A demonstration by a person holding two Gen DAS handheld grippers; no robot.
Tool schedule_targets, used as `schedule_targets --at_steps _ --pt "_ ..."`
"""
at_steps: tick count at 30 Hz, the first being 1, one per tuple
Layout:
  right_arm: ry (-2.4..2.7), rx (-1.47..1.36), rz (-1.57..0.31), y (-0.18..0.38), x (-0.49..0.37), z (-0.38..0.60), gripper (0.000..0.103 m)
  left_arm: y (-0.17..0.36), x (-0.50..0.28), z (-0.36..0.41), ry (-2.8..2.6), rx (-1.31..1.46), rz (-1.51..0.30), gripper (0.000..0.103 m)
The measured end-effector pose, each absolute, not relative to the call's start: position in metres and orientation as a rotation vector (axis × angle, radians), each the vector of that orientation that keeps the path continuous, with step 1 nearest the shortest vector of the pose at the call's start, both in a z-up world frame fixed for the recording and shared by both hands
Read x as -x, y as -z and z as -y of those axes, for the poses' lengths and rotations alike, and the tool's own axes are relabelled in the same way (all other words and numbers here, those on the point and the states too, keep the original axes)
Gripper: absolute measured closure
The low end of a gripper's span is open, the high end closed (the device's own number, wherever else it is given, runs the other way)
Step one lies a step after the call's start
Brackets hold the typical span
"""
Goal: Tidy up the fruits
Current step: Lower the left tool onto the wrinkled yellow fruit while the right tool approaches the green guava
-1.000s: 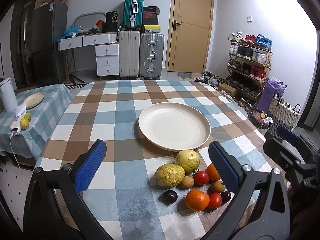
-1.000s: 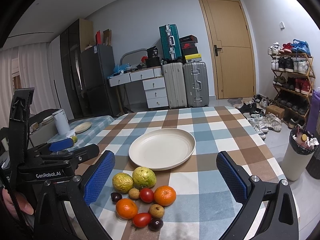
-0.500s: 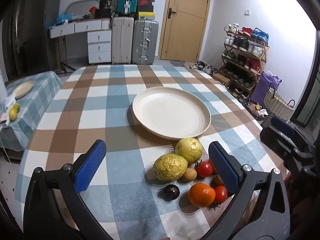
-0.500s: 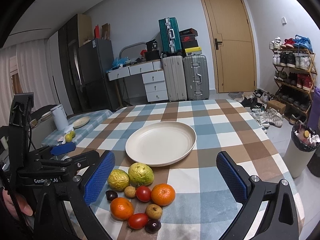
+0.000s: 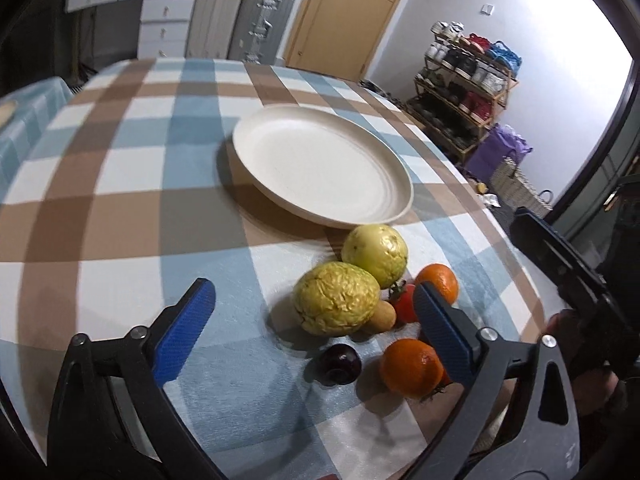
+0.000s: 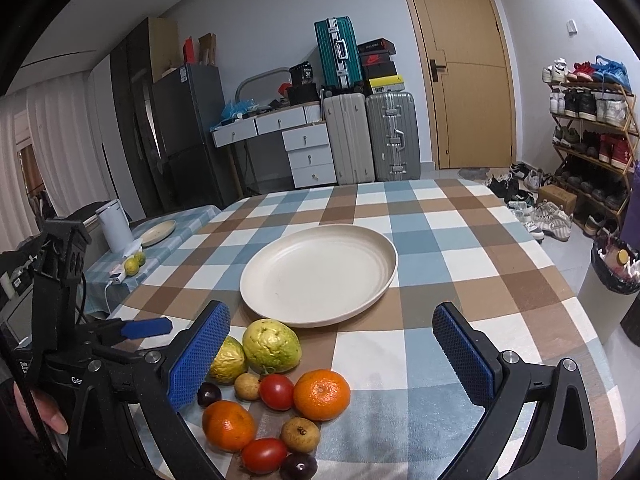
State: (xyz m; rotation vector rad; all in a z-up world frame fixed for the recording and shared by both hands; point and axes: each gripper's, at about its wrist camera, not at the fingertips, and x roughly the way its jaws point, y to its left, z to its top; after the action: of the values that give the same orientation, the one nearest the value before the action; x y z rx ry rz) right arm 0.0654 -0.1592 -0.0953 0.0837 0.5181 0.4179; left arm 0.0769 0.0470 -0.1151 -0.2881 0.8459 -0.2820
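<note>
A cream plate (image 5: 320,164) (image 6: 318,276) lies bare on the checked tablecloth. In front of it sits a pile of fruit: a wrinkled yellow fruit (image 5: 336,304) (image 6: 228,360), a green guava (image 5: 376,254) (image 6: 272,346), two oranges (image 6: 322,394) (image 6: 228,424), tomatoes (image 6: 276,392), small brown fruits (image 6: 300,434) and dark plums (image 5: 340,364). My left gripper (image 5: 312,332) hangs low over the pile, its jaws closing with the wrinkled yellow fruit between them, pads clear of it. My right gripper (image 6: 330,356) stands open above the pile's near side, holding nothing.
A side table (image 6: 160,248) at the left carries a white kettle (image 6: 114,226), a small plate and lemons (image 6: 134,264). A shoe rack (image 6: 588,128), a bin (image 6: 608,280) and shoes on the floor stand right of the table. Suitcases and drawers line the far wall.
My left gripper has dropped and tipped down towards the fruit, so the wrinkled yellow fruit now lies between its jaws, which stand a little narrower. The right gripper has edged closer to the pile.
</note>
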Motion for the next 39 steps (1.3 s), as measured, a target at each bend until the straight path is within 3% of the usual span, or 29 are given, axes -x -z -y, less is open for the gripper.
schedule_targets --at_steps 6,10,26,34,39 --pt "-0.411 -0.088 -0.534 0.101 -0.073 0.160 0.000 0.127 -0.091 -0.050 0.371 0.349 -0.877 0.029" --pt "-0.407 -0.087 -0.540 0.104 -0.078 0.159 0.000 0.136 -0.100 -0.054 0.435 0.420 -0.894 0.054" --pt "-0.428 -0.078 -0.591 0.113 -0.088 0.150 0.000 0.142 -0.098 -0.068 0.475 0.496 -0.871 0.055" --pt "-0.549 -0.142 -0.711 0.121 -0.106 0.138 0.000 0.137 -0.094 -0.080 0.449 0.475 -0.847 0.056" --pt "-0.583 -0.100 -0.788 0.131 -0.116 0.118 0.000 0.139 -0.093 -0.085 0.454 0.479 -0.839 0.062"
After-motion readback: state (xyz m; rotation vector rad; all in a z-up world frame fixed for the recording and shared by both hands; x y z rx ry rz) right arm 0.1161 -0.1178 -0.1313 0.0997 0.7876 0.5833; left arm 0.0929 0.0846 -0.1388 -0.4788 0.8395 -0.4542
